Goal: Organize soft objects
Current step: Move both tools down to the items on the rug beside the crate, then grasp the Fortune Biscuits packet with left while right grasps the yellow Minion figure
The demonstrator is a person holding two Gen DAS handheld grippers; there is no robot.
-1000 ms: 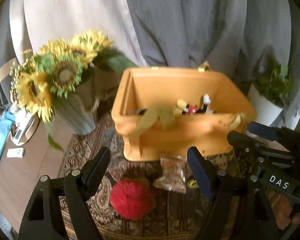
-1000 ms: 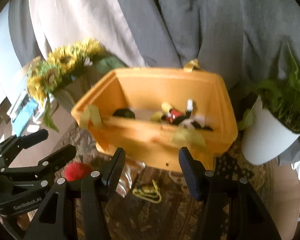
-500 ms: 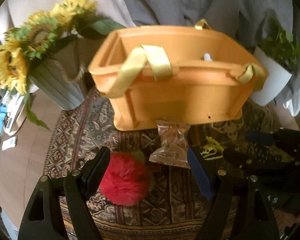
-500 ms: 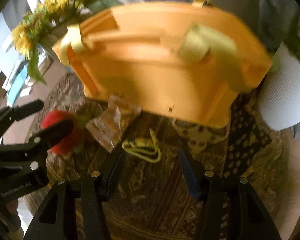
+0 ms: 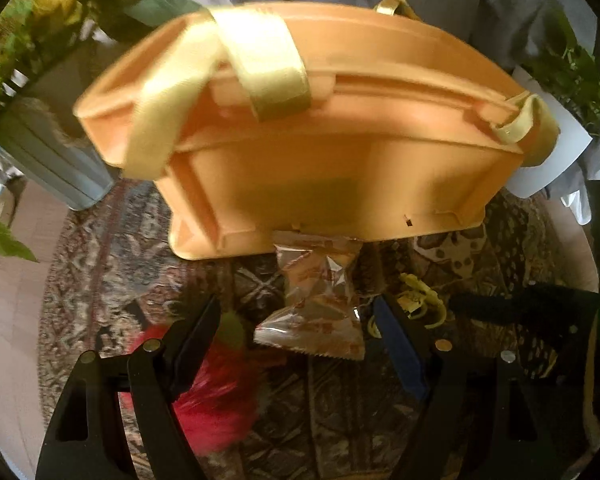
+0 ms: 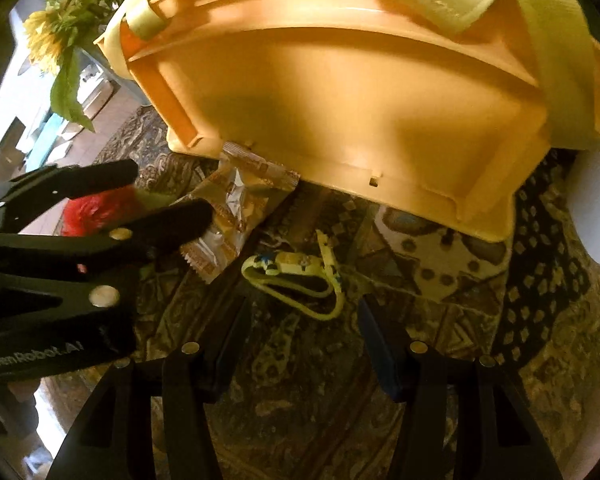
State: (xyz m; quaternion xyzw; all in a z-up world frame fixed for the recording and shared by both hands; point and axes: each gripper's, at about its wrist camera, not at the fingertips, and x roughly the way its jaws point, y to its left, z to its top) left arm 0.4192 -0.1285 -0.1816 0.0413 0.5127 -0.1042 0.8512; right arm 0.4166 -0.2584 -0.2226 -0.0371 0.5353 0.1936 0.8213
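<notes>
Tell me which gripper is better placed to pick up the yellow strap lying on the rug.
The right gripper, probably. It is open and the yellow strap lies just ahead of its fingers. The left gripper faces the snack packet instead.

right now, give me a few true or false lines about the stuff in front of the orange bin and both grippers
1. Both grippers are open and hold nothing. True: the left gripper and right gripper show spread jaws with only rug between them.
2. The snack packet lies against the foot of the bin. True.
3. The red pom-pom sits inside the bin. False: it lies on the rug, by the left gripper.
4. The yellow strap lies left of the packet. False: it lies to its right.
5. The right gripper is clamped on the strap. False: it is open, short of it.
</notes>
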